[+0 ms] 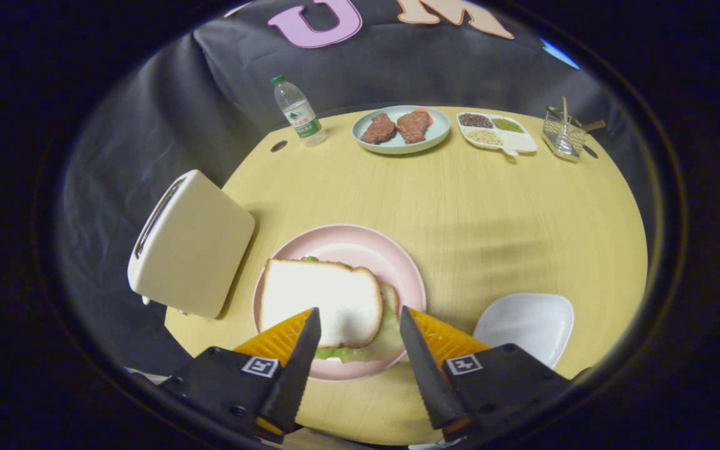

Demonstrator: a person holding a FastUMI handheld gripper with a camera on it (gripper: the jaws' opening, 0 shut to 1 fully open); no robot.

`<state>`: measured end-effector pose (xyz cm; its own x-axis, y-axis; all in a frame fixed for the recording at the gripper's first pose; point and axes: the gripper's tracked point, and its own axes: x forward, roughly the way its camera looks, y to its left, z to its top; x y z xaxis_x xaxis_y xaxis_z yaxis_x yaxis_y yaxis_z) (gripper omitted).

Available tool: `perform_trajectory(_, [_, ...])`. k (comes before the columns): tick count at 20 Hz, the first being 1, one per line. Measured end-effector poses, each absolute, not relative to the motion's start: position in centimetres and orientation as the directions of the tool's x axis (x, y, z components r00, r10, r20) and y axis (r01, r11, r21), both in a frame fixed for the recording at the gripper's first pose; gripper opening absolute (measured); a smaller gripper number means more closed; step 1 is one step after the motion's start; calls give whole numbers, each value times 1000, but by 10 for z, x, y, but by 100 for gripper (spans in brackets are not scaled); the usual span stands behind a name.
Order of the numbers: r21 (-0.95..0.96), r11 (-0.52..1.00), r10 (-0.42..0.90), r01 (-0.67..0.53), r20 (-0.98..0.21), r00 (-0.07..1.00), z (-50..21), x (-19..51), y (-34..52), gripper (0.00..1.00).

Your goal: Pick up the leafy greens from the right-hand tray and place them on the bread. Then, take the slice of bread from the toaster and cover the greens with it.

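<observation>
Both fingers of the hand-held gripper (360, 325) stand spread, empty, over the bread (319, 300) on the pink plate (360, 247).

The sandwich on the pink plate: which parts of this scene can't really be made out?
- Lower bread slice: mostly hidden under the top slice, gripper view.
- Greens: just an edge peeks out.
- Toaster slots: seen at a slant, insides hidden.
- Divided dish: contents too small to identify.
- Open gripper hides the pink plate's near rim.
</observation>
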<state>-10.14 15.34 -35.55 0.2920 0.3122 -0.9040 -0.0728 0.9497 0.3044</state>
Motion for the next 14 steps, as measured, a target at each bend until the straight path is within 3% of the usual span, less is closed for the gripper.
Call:
perform_trajectory(3, [310, 947, 320, -86, -881, 348, -341, -98, 140, 100])
perform_trajectory(14, [143, 988, 137, -55, -655, 743, -237, -56, 15, 100])
